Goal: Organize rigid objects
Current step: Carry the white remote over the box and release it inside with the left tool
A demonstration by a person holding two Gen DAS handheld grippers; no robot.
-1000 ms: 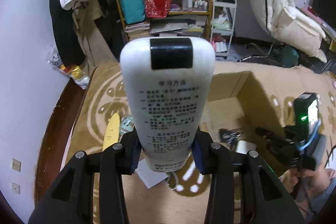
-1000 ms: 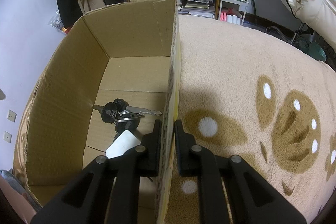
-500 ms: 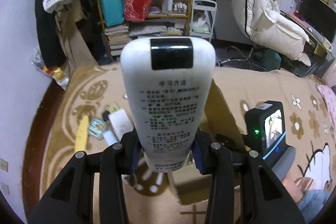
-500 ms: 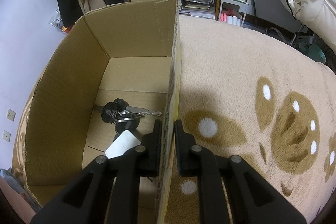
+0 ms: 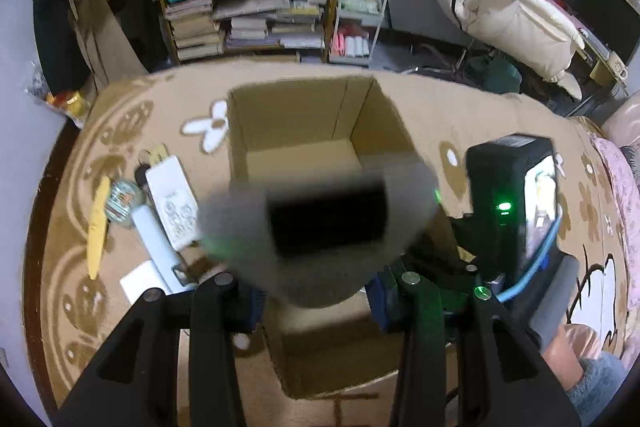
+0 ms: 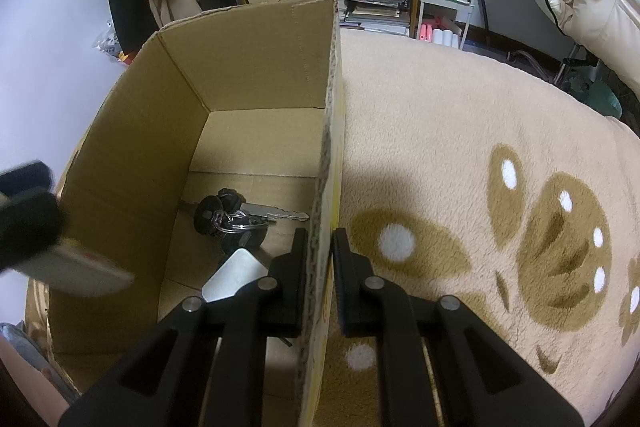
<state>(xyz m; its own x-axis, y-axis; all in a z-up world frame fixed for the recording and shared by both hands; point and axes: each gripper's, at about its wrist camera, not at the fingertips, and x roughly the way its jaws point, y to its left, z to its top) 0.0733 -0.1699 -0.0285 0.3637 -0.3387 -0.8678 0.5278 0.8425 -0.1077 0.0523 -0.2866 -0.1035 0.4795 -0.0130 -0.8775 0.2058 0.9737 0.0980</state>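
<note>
My left gripper (image 5: 316, 291) hangs over the open cardboard box (image 5: 300, 115), and the base of a white remote (image 5: 312, 227) sits between its pads. The remote is blurred and tipped forward over the box. In the right wrist view the remote (image 6: 76, 269) shows at the box's left wall. My right gripper (image 6: 320, 239) is shut on the right wall of the box (image 6: 248, 59). On the box floor lie a bunch of keys (image 6: 228, 219) and a flat white object (image 6: 234, 277).
Left of the box, on the tan patterned rug (image 5: 460, 115), lie a yellow item (image 5: 98, 223), a round trinket (image 5: 122, 201), a white tube (image 5: 154, 247), a white rectangular pack (image 5: 172, 199) and a white paper (image 5: 140, 281). A shelf of books (image 5: 248, 19) stands behind.
My left gripper swung right and tilted down from the rug to above the box. The remote, upright before, now tips forward and blurs. The right gripper has stayed on the box wall.
</note>
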